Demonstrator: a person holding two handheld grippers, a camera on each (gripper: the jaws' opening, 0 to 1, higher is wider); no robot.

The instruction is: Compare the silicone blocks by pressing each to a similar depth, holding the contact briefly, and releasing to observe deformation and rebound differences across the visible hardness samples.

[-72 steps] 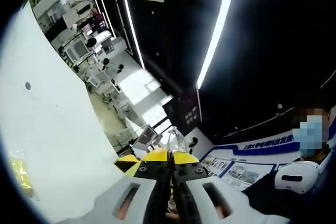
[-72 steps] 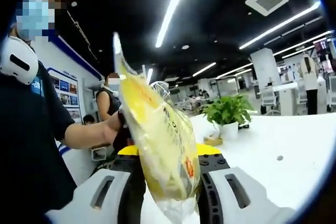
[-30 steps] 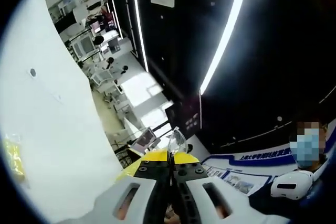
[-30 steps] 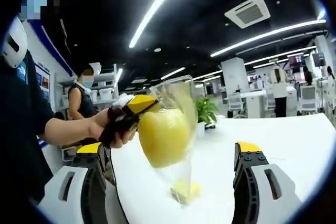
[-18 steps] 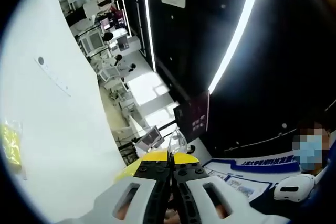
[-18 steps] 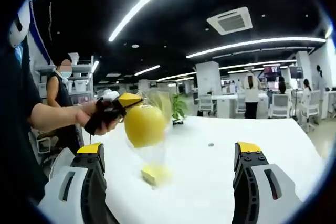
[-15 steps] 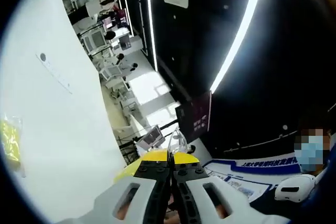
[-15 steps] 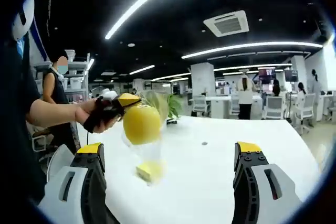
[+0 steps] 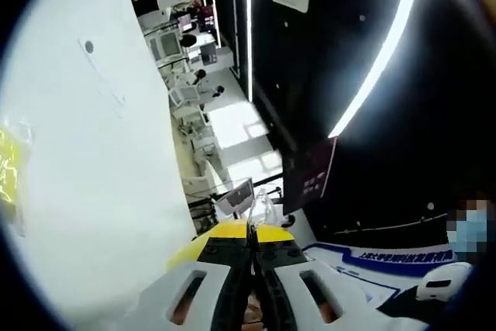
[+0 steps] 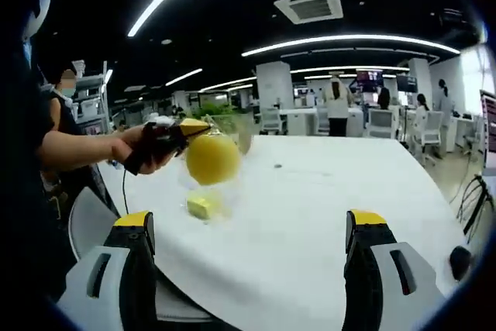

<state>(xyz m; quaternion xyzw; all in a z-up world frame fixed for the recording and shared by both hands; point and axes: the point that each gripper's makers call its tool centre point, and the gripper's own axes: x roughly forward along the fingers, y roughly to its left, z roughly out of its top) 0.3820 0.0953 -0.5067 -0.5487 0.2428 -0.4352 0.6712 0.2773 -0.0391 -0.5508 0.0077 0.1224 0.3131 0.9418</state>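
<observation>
Nearby, potted plant [image 10: 221,114] (partly hidden) stands behind bag [image 10: 211,162] over table [image 10: 325,184].

Right gripper [image 10: 252,269], pale grey slotted jaws, black inner faces, yellow tips

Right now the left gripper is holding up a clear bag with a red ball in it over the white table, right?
Almost. The ball is yellow, not red, as the right gripper view shows. The left gripper does hold up the clear bag over the white table.
</observation>
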